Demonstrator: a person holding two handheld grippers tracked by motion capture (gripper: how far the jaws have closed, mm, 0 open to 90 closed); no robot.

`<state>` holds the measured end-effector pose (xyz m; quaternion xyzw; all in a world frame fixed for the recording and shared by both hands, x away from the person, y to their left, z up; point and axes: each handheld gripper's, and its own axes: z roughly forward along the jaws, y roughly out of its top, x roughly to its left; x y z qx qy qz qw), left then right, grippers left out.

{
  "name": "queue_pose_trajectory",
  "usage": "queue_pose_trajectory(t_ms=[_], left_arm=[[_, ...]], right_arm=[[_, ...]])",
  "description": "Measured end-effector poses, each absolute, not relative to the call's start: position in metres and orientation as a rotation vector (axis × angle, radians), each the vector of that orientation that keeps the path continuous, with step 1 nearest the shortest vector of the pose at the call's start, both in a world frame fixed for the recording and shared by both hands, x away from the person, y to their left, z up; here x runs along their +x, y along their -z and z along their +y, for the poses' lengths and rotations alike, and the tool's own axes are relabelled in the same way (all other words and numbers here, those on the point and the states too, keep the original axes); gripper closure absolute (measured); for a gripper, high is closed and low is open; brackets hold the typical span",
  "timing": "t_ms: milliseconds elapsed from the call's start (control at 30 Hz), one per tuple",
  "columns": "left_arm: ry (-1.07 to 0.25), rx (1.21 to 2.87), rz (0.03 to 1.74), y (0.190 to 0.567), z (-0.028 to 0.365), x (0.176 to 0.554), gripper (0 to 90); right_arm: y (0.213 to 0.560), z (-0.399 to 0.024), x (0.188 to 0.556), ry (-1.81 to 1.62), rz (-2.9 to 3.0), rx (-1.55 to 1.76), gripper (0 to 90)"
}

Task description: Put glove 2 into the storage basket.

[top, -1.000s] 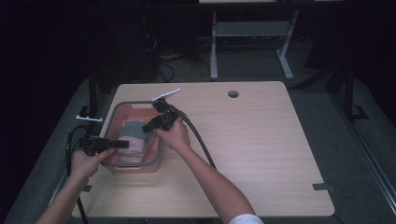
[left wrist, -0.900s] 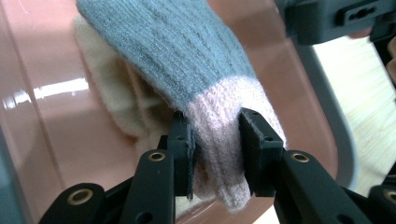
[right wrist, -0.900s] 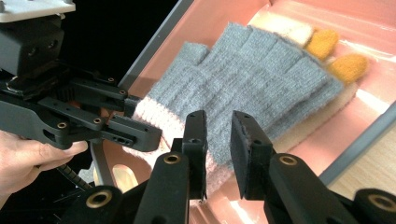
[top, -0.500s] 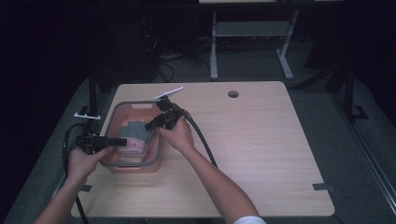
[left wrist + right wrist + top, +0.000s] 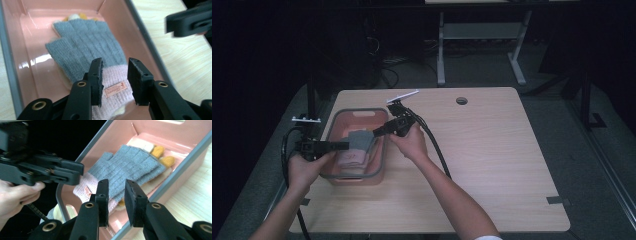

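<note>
Bin: pink, grey rim, on table near its left edge, long side running away from the person.
Glove: grey knit with pale pink cuff and small tag, lies flat on the bin floor, on top of a second, cream one with yellow fingertips. In the high view, glove sits mid-bin.
Left gripper: over the near-left part of the bin, jaws above the pink cuff, a gap between them, nothing pinched; jaws have just been closing, pads not on the cloth. In the high view, left gripper points right across the rim.
Right gripper: above the bin's right rim, aimed down-left at the glove; jaws parted, nothing between them, clear of the glove; they have just been opening a little. In the high view, right gripper hangs over the bin's right side.
Hands: left hand at bin's left wall, right hand just right of the bin.
Table: light wood, round hole at far edge.
</note>
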<state>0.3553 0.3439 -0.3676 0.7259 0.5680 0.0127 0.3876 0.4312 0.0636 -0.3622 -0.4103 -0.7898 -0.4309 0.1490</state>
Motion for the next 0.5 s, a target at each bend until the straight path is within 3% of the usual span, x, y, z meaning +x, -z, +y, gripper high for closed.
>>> queue_pose_trajectory(t_ms=[200,500], left_arm=[[0.002,1.874,1.463,0.379,0.341,0.358,63.5],[-0.027,1.814,1.395,0.361,0.334,0.354,59.5]], right_arm=[[0.36,0.055,0.43,1.253,-2.259,-1.185,71.0],[0.354,0.036,0.429,1.296,-2.228,-1.205,65.6]])
